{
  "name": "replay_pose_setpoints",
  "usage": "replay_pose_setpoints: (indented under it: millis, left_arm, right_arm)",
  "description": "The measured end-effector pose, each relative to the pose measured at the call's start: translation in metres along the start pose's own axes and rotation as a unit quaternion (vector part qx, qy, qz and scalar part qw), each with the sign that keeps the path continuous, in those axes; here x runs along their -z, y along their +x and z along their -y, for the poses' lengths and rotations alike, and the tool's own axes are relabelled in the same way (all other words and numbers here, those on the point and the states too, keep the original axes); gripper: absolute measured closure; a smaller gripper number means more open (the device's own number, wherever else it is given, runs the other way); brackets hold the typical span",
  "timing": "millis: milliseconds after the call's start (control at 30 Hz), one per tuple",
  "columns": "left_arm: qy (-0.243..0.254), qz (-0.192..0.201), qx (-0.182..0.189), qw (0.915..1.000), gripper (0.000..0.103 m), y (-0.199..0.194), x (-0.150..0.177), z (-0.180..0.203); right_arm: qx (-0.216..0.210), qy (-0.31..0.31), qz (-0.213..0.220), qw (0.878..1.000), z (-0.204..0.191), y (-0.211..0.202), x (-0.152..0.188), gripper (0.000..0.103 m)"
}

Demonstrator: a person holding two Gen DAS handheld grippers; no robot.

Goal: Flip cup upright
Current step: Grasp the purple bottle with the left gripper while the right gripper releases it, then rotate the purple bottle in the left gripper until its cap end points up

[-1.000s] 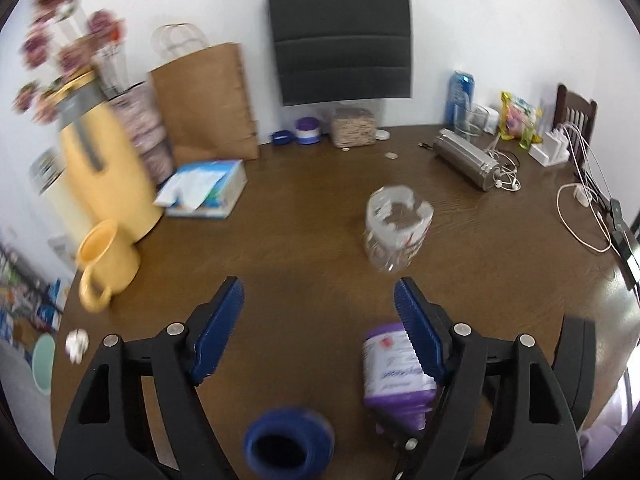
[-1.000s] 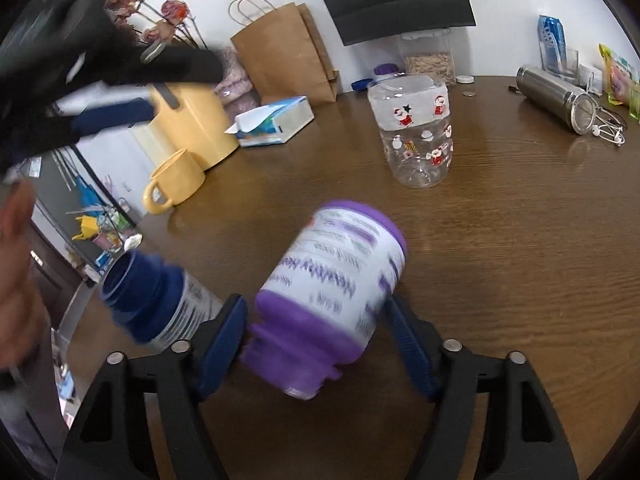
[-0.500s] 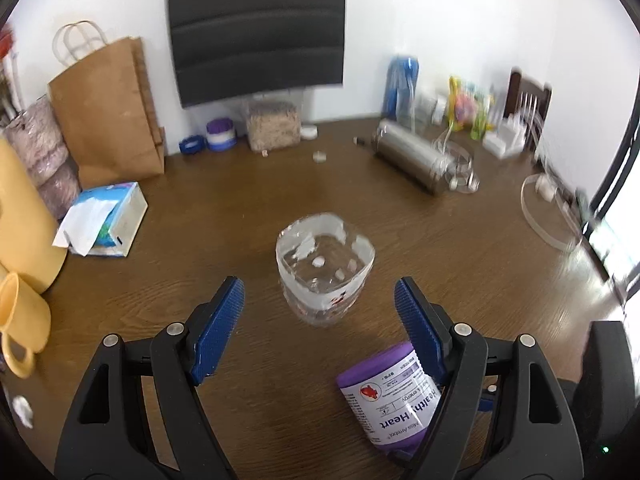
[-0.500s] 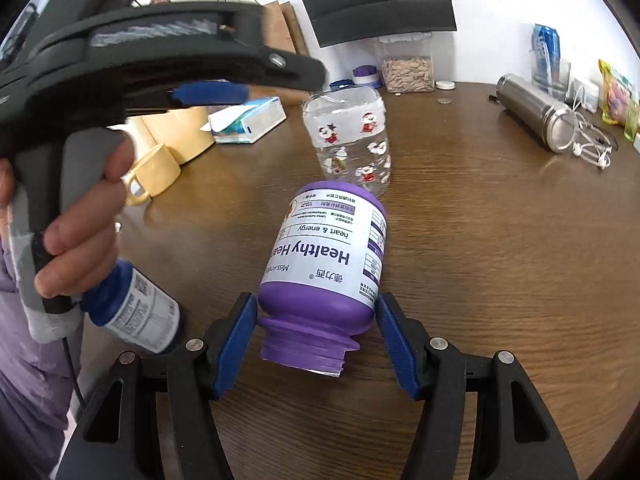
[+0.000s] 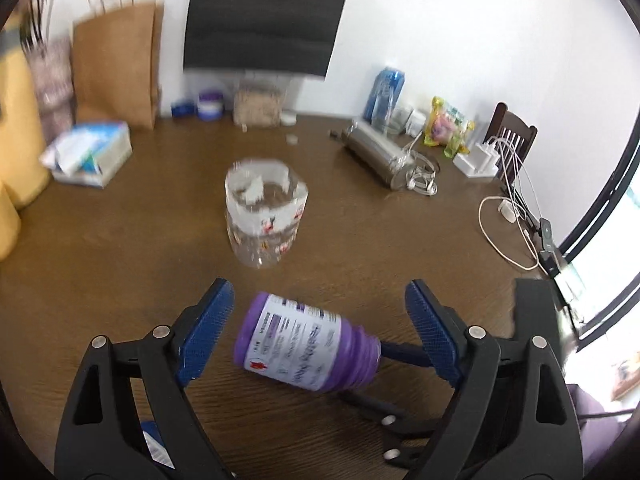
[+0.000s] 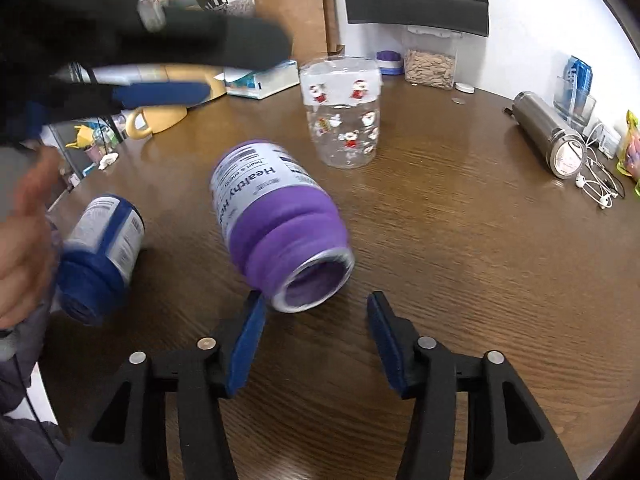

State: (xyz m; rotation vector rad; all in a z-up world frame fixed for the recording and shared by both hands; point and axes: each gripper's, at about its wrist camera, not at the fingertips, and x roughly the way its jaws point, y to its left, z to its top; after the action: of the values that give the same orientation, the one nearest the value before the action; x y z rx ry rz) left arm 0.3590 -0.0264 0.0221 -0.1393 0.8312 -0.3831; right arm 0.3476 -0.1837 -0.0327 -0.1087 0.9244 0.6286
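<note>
My right tongs (image 6: 316, 344) are spread wide with nothing between the pads. Just ahead of them the purple bottle (image 6: 276, 220) lies on its side on the counter (image 6: 460, 240), its open mouth turned toward my tips and close to the left pad. My left tongs (image 5: 320, 328) are also spread, hovering over that same bottle (image 5: 304, 344), which sits between their pads without touching either. Farther ahead of both stands the clear cup (image 6: 344, 112) with small printed figures, apart from the bottle; whether it is rim-up I cannot tell. To the left of my right tongs a blue bottle (image 6: 100, 256) lies beside a person's hand (image 6: 24, 240).
</note>
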Motion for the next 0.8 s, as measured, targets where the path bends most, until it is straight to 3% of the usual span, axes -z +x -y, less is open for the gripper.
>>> replay_pose_setpoints:
  millis: [67,133,167,367,500,567,633,800]
  left_arm:
    - [-0.022,-0.034,0.005,0.9992,0.021,0.020,-0.004,-0.013]
    - [-0.047,-0.078,-0.004,0.9958,0.054,0.042,-0.007,-0.025]
    - [-0.054,-0.096,-0.002,0.9939,0.059,0.048,-0.009,-0.028]
    - [-0.037,-0.080,-0.022,0.9959,0.059,0.044,0.001,-0.019]
    - [0.028,-0.067,-0.036,0.9967,0.058,0.037,0.009,-0.002]
    - [0.062,-0.076,-0.029,0.9948,0.054,0.036,0.011,0.003]
    - [0.092,-0.097,-0.027,0.9907,0.042,0.041,0.013,0.010]
    - [0.157,-0.131,-0.018,0.9787,0.041,0.049,0.016,0.029]
  right_arm:
    - [-0.005,0.008,0.003,1.000,0.008,-0.004,0.000,0.051]
    - [-0.013,0.022,0.007,1.000,0.017,-0.005,-0.001,0.051]
    - [-0.006,0.030,0.009,0.999,0.020,-0.006,-0.002,0.051]
    - [0.006,0.111,0.024,0.994,0.045,-0.008,-0.002,0.051]
    - [-0.011,0.165,0.026,0.986,0.053,-0.003,-0.002,0.051]
    - [-0.002,0.182,0.036,0.983,0.056,-0.002,-0.007,0.051]
    - [-0.008,0.198,0.042,0.979,0.063,-0.003,-0.008,0.051]
    - [-0.006,0.233,0.060,0.971,0.082,-0.012,-0.003,0.051]
